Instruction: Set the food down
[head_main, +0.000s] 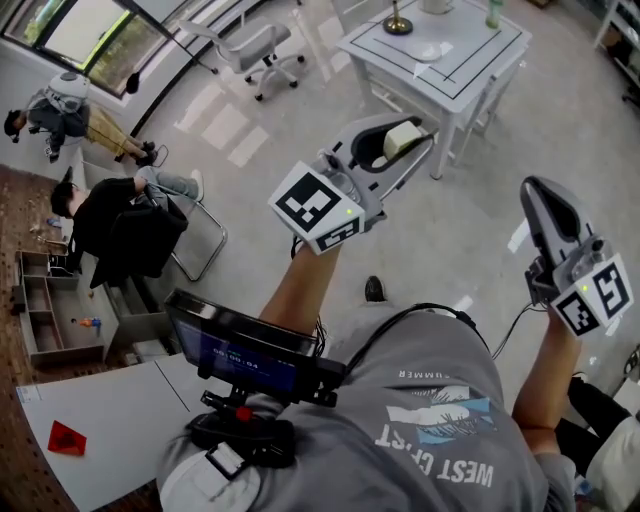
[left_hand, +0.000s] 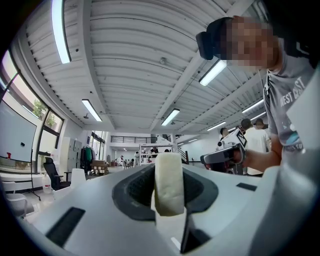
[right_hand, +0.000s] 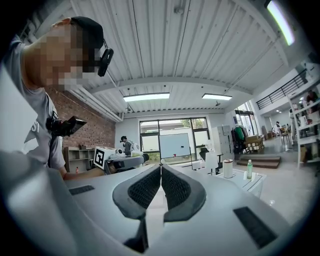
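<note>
Left gripper view: your left tool (head_main: 404, 141) clamps the pale food (left_hand: 169, 182), not yet set down.
Right tool (right_hand: 161, 172) is closed, empty; next, lower the food onto the white desk (head_main: 482, 50), then release.

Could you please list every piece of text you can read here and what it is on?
"WEST": shirt, upside down in head view; next word creased, unreadable.
"UMMER": shirt, start hidden.
Screen: figures too blurred.
Left cube, right cube: square markers, no words.
</note>
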